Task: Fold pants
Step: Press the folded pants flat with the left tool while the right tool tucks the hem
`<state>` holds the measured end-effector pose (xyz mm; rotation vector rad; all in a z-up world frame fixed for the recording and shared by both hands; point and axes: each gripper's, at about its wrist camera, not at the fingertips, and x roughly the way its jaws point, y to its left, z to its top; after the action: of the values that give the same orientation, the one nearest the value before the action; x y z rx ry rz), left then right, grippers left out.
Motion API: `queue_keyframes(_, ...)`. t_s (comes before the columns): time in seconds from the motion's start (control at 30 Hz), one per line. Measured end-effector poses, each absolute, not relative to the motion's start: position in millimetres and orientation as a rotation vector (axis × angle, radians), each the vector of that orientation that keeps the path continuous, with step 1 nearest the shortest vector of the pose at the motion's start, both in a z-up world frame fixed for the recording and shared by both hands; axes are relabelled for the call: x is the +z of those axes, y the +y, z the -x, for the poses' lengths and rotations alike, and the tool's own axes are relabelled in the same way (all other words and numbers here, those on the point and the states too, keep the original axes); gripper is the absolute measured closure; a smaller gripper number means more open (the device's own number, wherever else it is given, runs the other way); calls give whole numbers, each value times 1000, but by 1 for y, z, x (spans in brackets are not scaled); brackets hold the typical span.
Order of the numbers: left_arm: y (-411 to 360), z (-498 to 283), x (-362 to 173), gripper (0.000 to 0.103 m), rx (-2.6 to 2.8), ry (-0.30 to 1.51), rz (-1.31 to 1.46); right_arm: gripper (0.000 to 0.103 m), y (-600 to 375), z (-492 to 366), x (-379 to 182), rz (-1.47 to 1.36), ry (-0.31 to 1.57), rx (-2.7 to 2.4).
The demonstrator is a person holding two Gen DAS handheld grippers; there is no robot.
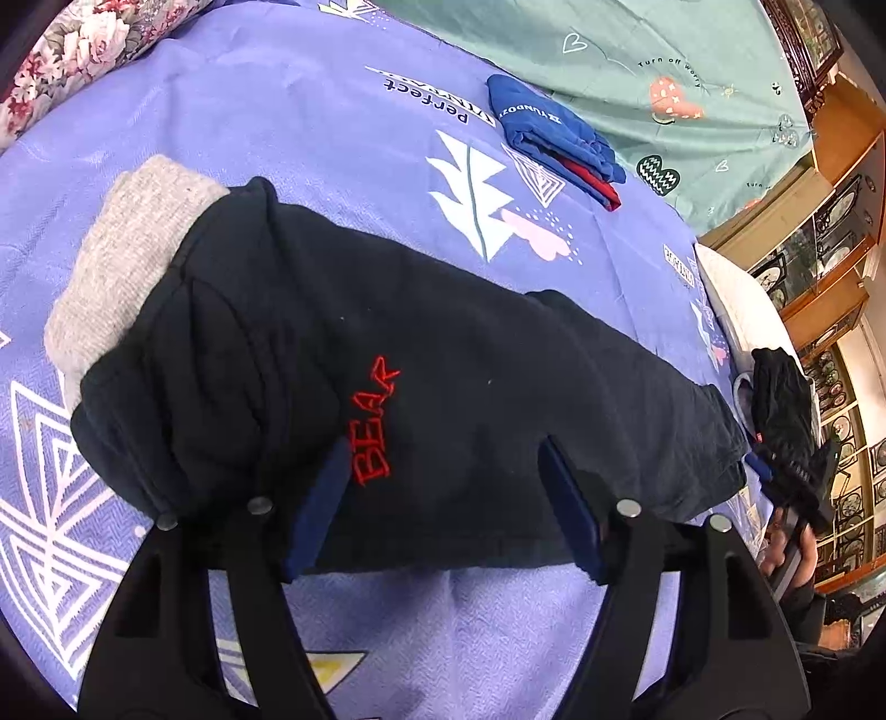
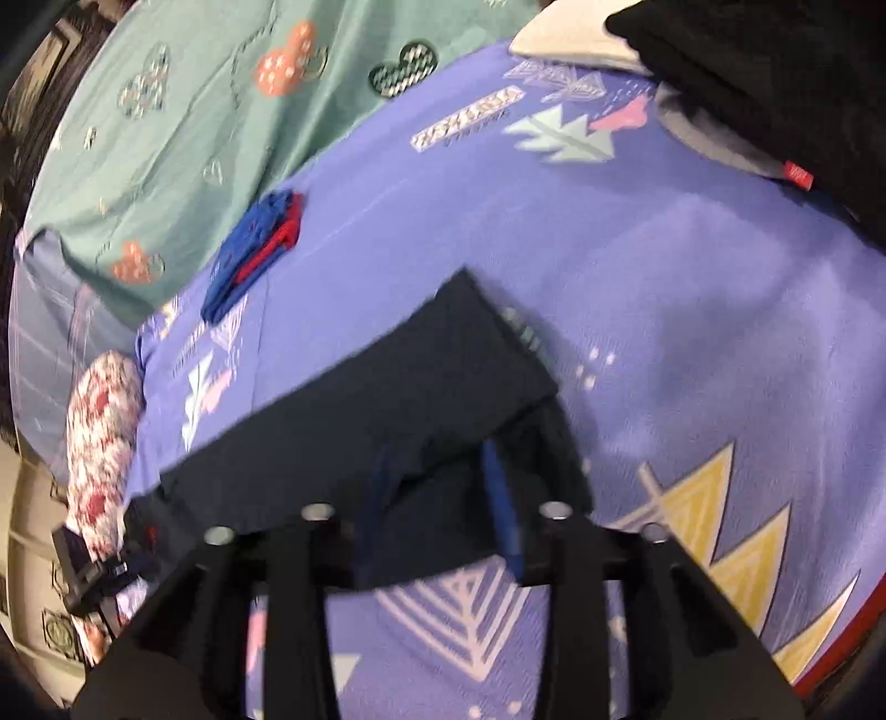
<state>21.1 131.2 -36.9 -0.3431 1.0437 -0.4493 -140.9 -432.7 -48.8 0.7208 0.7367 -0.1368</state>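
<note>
Dark navy pants [image 1: 432, 354] with red "BEAR" stitching and a grey waistband lining lie across the purple bedspread [image 1: 332, 138]. My left gripper [image 1: 443, 498] is open, its blue-padded fingers spread over the near edge of the pants by the lettering. In the right wrist view the leg end of the pants [image 2: 387, 410] lies in front, blurred by motion. My right gripper [image 2: 443, 498] is open with its fingers at the pants' leg end; one blue pad [image 2: 501, 498] shows. The right gripper also shows at the far right of the left wrist view [image 1: 797, 471].
A folded blue and red garment [image 1: 554, 138] lies farther back on the bedspread, also in the right wrist view [image 2: 255, 249]. A green sheet [image 1: 637, 66] covers the far side. A floral pillow [image 1: 83, 50] lies at one corner. A black garment pile [image 2: 764, 83] sits nearby.
</note>
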Motion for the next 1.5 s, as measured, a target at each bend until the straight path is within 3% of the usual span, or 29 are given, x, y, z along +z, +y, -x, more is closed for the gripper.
queue_keyframes(0.23,137,-22,-35,32,-456,1050,370,61,-454,110,-75,-884,902,-135)
queue_keyframes(0.33,143,-18,-27,32,-435,1034,345,61,-450,125,-58,-908,894,-97)
queue_keyframes(0.43,155,-19,-27,32,-433,1033,370,41,-443,136,-52,-933,917,-80)
queue_keyframes(0.63,161,-18,-29,32,-429,1020,394,40,-431,107,-68,-881,900,-119)
queue_keyframes(0.67,161,-18,-29,32,-432,1017,394,42,-430,102,-69,-858,889,-135)
queue_keyframes(0.77,165,-19,-32,32,-452,1017,399,98,-429,99,-63,-850,804,-86)
queue_keyframes(1.0,177,-21,-35,40,-476,1038,432,99,-421,156,8,-709,647,-73)
queue_keyframes(1.2,179,-16,-35,40,-477,1036,407,99,-428,153,-67,-764,874,-155)
queue_keyframes(1.27,180,-14,-33,40,-477,1038,405,98,-425,156,-65,-734,876,-164)
queue_keyframes(1.4,179,-7,-21,37,-451,1035,356,67,-423,167,-30,-583,849,-269)
queue_keyframes(1.43,178,-6,-17,29,-443,1027,341,63,-420,171,-12,-532,802,-293)
queue_keyframes(1.5,176,-4,-7,25,-423,989,307,52,-411,165,15,-491,738,-237)
